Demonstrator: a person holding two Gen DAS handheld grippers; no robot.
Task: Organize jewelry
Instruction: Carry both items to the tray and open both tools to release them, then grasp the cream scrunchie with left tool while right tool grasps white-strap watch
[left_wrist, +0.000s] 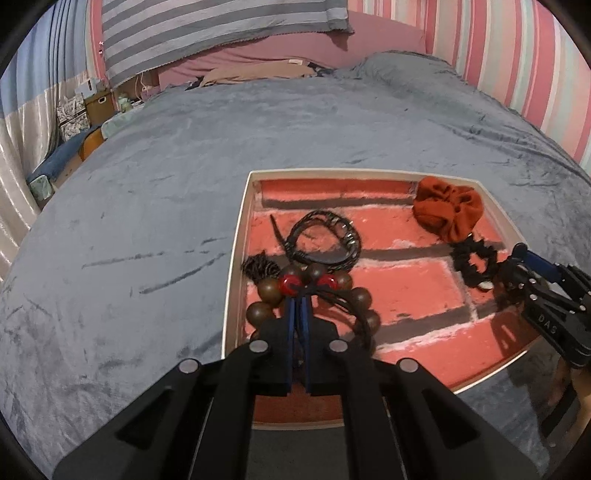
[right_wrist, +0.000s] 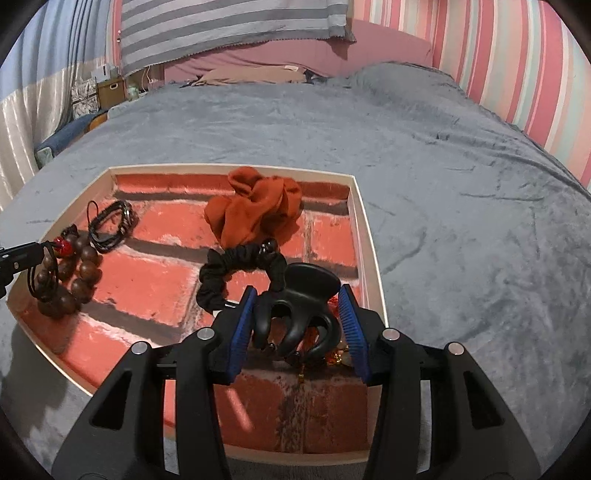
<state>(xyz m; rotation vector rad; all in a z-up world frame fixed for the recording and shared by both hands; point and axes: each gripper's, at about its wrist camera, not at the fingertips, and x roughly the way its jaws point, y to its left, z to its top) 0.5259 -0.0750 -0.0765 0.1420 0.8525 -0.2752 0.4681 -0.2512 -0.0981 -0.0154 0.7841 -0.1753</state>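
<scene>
A shallow tray (left_wrist: 236, 236) with a red brick-pattern floor lies on the grey bed; it also shows in the right wrist view (right_wrist: 364, 229). My left gripper (left_wrist: 298, 295) is shut on the cord of a brown wooden bead bracelet (left_wrist: 360, 297) with red beads, seen also in the right wrist view (right_wrist: 86, 266). A black cord bracelet (left_wrist: 325, 236) lies beyond it. My right gripper (right_wrist: 299, 317) is open around a black claw hair clip (right_wrist: 299, 314), pads apart from it. A black scrunchie (right_wrist: 236, 269) and an orange scrunchie (right_wrist: 255, 212) lie beyond.
The grey plush blanket (right_wrist: 461, 206) spreads around the tray. Pillows and a striped cloth (left_wrist: 221, 33) are at the bed's head. A striped pink wall (right_wrist: 517, 74) is on the right; boxes and curtains (left_wrist: 22, 122) on the left.
</scene>
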